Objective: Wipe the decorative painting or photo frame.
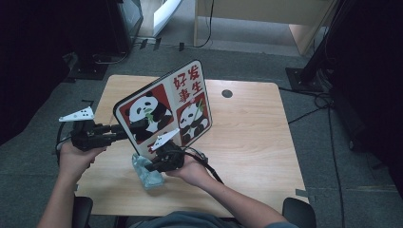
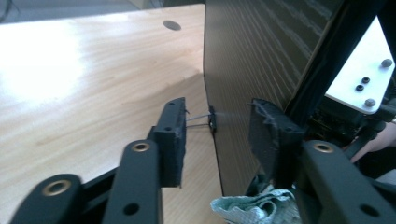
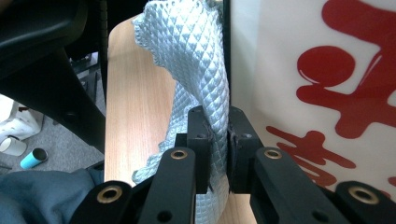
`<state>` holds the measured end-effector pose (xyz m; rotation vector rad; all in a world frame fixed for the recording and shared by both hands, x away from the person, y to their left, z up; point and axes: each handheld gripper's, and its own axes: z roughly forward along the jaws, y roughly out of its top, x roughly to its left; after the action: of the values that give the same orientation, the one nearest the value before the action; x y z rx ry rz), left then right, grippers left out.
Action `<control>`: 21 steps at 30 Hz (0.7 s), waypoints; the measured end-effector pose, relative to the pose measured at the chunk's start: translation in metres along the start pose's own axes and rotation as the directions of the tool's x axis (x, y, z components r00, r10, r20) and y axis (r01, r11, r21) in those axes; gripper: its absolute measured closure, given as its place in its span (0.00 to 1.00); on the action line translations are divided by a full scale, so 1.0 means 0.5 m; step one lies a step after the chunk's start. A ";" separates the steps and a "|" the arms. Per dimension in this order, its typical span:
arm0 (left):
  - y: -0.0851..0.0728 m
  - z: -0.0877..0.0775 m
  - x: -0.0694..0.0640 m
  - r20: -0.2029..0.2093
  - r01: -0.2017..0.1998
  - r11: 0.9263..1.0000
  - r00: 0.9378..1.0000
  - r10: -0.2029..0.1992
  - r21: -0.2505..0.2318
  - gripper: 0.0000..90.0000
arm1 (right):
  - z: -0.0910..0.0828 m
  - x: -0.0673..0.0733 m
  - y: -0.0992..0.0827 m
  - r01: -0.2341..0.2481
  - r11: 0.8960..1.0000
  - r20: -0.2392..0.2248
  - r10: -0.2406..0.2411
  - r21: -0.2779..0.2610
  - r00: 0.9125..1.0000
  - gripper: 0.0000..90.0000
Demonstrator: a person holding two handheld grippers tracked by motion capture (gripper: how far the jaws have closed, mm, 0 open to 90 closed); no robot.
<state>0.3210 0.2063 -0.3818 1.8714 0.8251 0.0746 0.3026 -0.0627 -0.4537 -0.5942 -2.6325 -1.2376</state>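
A square board (image 1: pixel 164 107) printed with pandas and red characters stands tilted on edge on the wooden table (image 1: pixel 252 133). My left gripper (image 1: pixel 124 129) is at its left edge. In the left gripper view the jaws (image 2: pixel 217 135) are open and straddle that thin edge, with the board's dark ribbed back (image 2: pixel 261 56) by the right jaw. My right gripper (image 1: pixel 151 166) sits low at the board's near corner. It (image 3: pixel 218 126) is shut on a silvery quilted cloth (image 3: pixel 196 60), which hangs right beside the printed face (image 3: pixel 303 70). The cloth (image 1: pixel 148 176) bunches on the table.
A round cable hole (image 1: pixel 227 93) sits near the table's far edge. Bare wood lies right of the board. Dark stands and cables (image 1: pixel 313 102) ring the table on the grey carpet, with a pale wooden unit (image 1: pixel 266 14) behind.
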 end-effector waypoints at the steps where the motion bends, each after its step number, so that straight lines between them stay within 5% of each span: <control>1: -0.001 0.000 0.001 -0.005 0.002 1.000 1.000 -0.002 0.000 0.59 | -0.001 0.001 0.001 -0.004 1.000 -0.001 0.004 0.000 1.000 0.92; 21: -0.020 0.007 0.034 -0.039 0.039 0.999 0.999 -0.038 0.028 0.47 | -0.031 0.004 0.025 -0.007 1.000 0.001 0.007 -0.028 1.000 0.92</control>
<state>0.3305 0.2153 -0.3970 1.8854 0.8925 0.0758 0.3058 -0.0669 -0.4346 -0.6083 -2.6156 -1.2740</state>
